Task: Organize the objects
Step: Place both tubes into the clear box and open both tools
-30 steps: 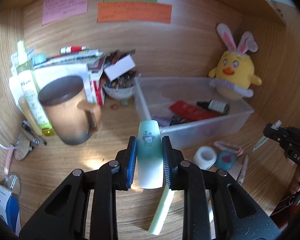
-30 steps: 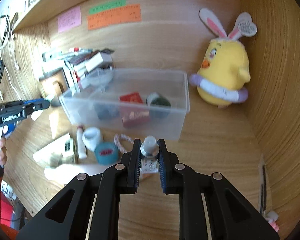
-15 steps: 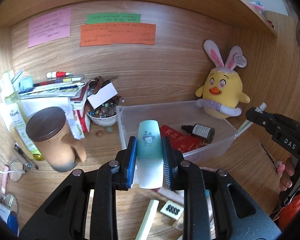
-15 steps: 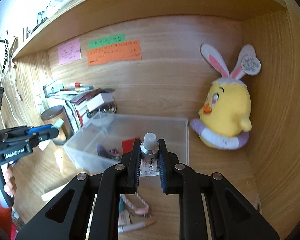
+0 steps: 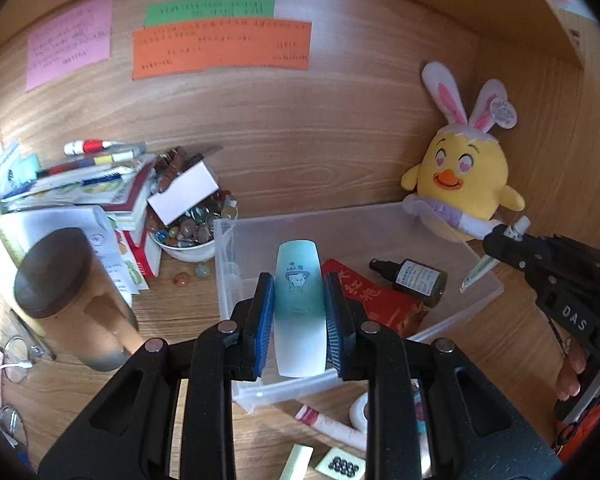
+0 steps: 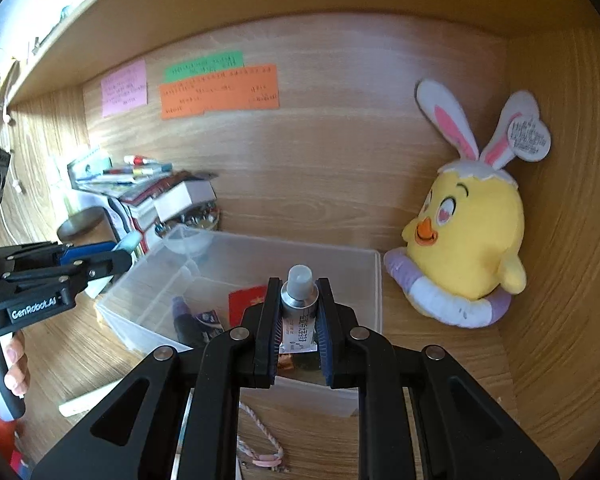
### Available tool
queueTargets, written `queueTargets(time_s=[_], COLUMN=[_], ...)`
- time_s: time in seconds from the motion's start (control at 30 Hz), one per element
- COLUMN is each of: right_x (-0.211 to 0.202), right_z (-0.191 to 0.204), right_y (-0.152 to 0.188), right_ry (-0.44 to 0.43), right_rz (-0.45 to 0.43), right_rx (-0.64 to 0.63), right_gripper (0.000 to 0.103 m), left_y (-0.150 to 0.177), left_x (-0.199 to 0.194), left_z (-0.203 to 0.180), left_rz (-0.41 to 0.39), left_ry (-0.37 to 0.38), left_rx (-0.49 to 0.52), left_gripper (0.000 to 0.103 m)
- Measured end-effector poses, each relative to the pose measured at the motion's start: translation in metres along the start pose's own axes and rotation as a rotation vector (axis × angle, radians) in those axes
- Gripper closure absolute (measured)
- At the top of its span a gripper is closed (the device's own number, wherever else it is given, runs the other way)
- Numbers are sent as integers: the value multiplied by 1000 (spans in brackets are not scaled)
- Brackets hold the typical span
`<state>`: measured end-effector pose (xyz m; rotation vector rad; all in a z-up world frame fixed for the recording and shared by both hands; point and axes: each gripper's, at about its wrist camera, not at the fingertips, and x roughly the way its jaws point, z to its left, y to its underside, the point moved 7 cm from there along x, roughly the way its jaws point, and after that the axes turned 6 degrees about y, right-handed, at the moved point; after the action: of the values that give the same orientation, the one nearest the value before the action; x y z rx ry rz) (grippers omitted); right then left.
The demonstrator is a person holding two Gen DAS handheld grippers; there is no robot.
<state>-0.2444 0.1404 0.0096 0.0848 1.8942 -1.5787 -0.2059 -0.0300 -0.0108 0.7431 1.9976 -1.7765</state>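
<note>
My left gripper is shut on a teal and white tube with a small cartoon print, held above the near left part of a clear plastic bin. A red packet and a dark dropper bottle lie inside the bin. My right gripper is shut on a small silver tube with a grey cap, over the bin's near wall. From the right wrist view the left gripper shows at the left; from the left wrist view the right gripper shows at the right.
A yellow chick plush with rabbit ears sits behind the bin. A brown lidded mug, a bowl of stones and stacked books crowd the left. Small items and a braided cord lie before the bin.
Both grippers have risen and moved toward the bin, each keeping its tube. The bin now sits under their fingertips, and the loose items on the desk have slid toward the frame's bottom.
</note>
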Motion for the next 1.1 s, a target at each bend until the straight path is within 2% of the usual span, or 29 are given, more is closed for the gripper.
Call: queueTargets(time_s=[0.37, 0.57, 0.8, 0.9, 0.97, 1.03, 1.1], right_x=[32, 44, 42, 39, 35, 31, 28], right_z=[-5, 4, 15, 18, 19, 18, 18], right_y=[18, 26, 27, 27, 26, 24, 22], right_ry=[104, 82, 63, 68, 70, 73, 76], right_rz=[68, 107, 94, 82, 70, 54, 46], right_rx=[-77, -97, -123, -136, -138, -135, -132], right_gripper=[89, 89, 87, 77, 62, 52, 40], left_y=[12, 21, 24, 23, 24, 25, 26], left_x=[39, 49, 51, 48, 46, 45, 44], left_z=[6, 4, 4, 3, 2, 1, 0], left_rz=[76, 114, 133, 125, 121, 125, 129], left_ry=[9, 15, 23, 27, 24, 31, 38], left_rx=[5, 24, 14, 11, 13, 15, 15], left_gripper=[78, 78, 78, 78, 78, 77, 72])
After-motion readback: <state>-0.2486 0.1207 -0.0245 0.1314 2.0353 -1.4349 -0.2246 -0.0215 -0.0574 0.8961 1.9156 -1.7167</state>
